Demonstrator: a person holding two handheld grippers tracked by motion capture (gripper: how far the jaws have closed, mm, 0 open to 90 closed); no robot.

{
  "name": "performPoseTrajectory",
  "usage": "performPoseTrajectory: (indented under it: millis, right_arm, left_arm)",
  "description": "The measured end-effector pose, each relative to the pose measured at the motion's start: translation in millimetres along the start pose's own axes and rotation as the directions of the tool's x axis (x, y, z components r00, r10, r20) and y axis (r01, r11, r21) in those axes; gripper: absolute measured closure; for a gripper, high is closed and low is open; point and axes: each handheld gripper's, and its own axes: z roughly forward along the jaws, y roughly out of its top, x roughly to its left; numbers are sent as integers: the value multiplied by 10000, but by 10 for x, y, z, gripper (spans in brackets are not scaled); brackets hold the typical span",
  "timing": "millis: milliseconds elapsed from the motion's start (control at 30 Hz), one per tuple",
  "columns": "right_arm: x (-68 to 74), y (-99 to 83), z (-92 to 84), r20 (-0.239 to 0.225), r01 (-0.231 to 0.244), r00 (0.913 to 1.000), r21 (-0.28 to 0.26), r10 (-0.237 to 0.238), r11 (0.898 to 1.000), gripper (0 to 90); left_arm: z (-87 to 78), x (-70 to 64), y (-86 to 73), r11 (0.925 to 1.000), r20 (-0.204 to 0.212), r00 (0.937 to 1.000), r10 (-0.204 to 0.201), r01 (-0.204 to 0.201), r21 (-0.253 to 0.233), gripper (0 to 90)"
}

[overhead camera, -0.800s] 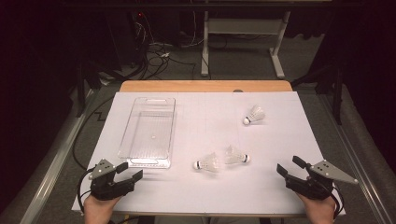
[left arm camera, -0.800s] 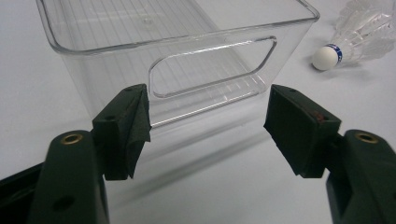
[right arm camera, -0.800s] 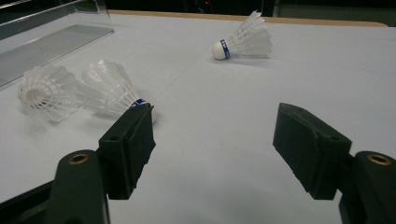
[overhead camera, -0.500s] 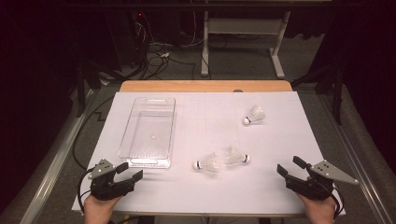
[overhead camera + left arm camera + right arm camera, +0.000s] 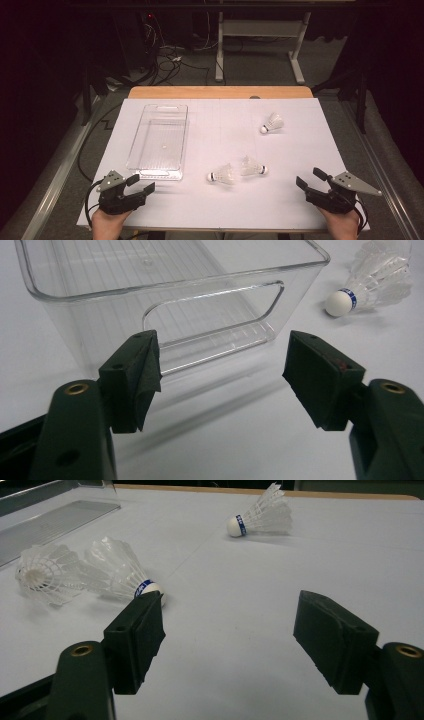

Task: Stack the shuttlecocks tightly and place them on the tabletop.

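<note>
A clear plastic bin point(image 5: 159, 141) is sitting lengthwise on the left half of the desk point(image 5: 220, 210), running from the far edge toward the near one, with nothing standing between it and the grippers. The left gripper point(image 5: 140, 185) is hovering at the near-left corner, just short of the bin's near end wall; its jaws are standing wide apart and gripping nothing. The right gripper point(image 5: 309, 179) is resting near the near-right corner, its jaws likewise spread wide and holding nothing. Two shuttlecocks are lying side by side near the middle of the near edge: the left shuttlecock point(image 5: 223, 175) is pointing its cork left, the right shuttlecock point(image 5: 252, 167) is pointing its cork right, skirts meeting. A third shuttlecock point(image 5: 272, 122) is lying toward the far-right part, cork aimed near-left.
</note>
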Motion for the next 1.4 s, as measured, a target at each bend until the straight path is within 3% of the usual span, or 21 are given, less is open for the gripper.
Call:
performPoseTrajectory:
  millis: [1400]
  right_arm:
    - [-6, 3, 79, -222, 309, 9993, 316, -302, 9990, 293]
  left_arm:
    - [126, -223, 71, 9990, 451, 9983, 367, -377, 224, 324]
